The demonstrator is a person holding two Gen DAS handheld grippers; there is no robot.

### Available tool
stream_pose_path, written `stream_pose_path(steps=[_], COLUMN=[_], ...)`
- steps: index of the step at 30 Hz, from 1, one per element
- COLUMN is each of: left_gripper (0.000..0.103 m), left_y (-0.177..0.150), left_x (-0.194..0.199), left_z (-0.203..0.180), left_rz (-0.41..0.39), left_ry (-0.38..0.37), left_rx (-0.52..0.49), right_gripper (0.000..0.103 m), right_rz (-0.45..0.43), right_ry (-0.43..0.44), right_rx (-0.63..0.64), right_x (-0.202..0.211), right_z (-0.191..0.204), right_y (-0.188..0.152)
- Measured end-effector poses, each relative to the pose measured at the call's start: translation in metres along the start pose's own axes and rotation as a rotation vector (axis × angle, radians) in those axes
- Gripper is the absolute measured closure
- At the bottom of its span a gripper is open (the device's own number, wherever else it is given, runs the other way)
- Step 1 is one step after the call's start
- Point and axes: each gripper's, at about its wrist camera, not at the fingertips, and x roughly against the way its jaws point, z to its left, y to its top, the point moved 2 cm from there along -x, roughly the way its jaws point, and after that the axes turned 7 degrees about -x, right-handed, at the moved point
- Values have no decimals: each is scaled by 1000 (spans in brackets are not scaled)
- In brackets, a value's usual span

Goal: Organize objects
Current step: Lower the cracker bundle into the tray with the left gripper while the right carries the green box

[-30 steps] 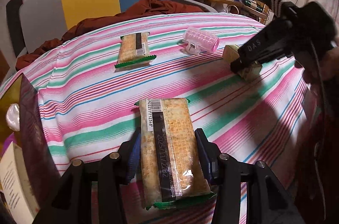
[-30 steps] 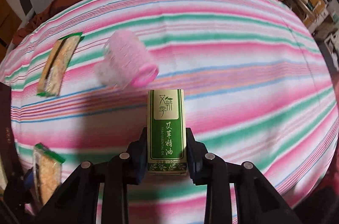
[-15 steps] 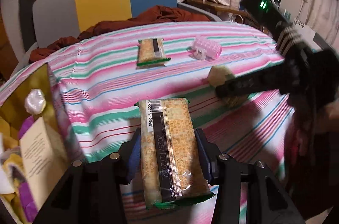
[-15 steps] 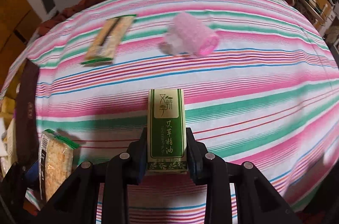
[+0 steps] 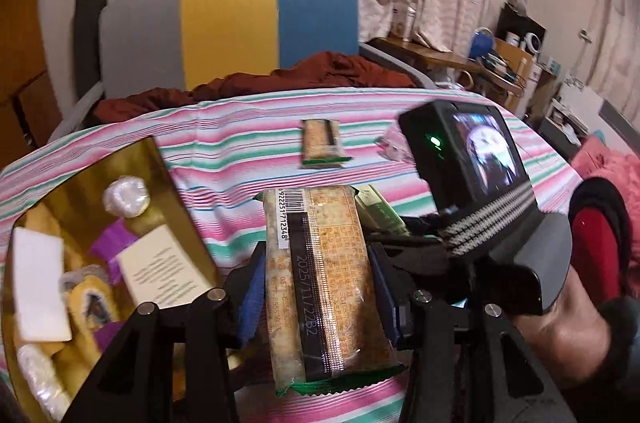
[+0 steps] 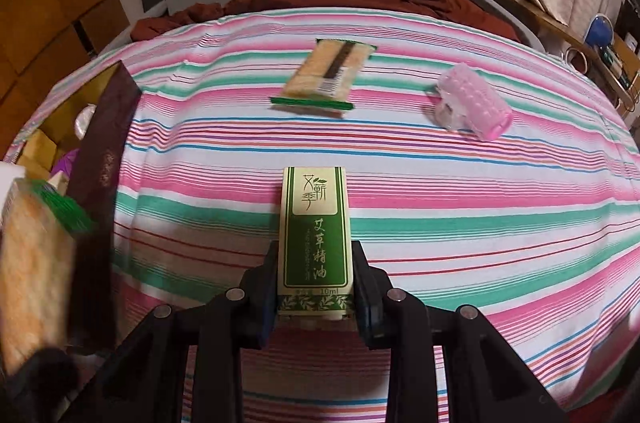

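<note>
Left gripper [image 5: 316, 297] carried cracker pack [image 5: 320, 283] toward gold box [image 5: 168, 191]; right gripper [image 6: 314, 297] with green carton [image 6: 314, 235] swung alongside, close beside it.

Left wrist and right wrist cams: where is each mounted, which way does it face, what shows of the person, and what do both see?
Left wrist: on the left gripper, jaws clamping a tan cracker packet; faces the striped cloth, gold open box, right gripper and hand.
Right wrist: on the right gripper, holding a green carton; looks down on the cloth.
Shared: second cracker packet, pink roller.
</note>
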Motion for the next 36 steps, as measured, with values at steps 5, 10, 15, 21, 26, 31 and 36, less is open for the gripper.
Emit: stream_pose_path(steps=[5, 10, 15, 21, 26, 31, 36], left_gripper=[54, 54, 54, 54, 54, 54, 54], left_y=[-2, -6, -12, -25, -48, -75, -83], left_x=[13, 27, 37, 54, 69, 73, 67], left_z=[19, 36, 55, 96, 137, 173, 185], left_rz=[-14, -30, -32, -36, -21, 22, 52], left_ry=[31, 65, 96, 155, 243, 329, 364], left_rx=[44, 79, 122, 213, 298, 391, 432], right_gripper=[72, 72, 72, 72, 72, 72, 72], right_rz=[-15, -40, -56, -65, -74, -80, -83], right_ry=[2, -14, -21, -23, -24, -25, -24], right_rx=[5, 26, 34, 38, 45, 51, 56], right_x=[-9, -21, -21, -21, -22, -23, -23], right_z=[-1, -7, -7, -6, -5, -4, -4], right_y=[3, 10, 9, 9, 9, 10, 10])
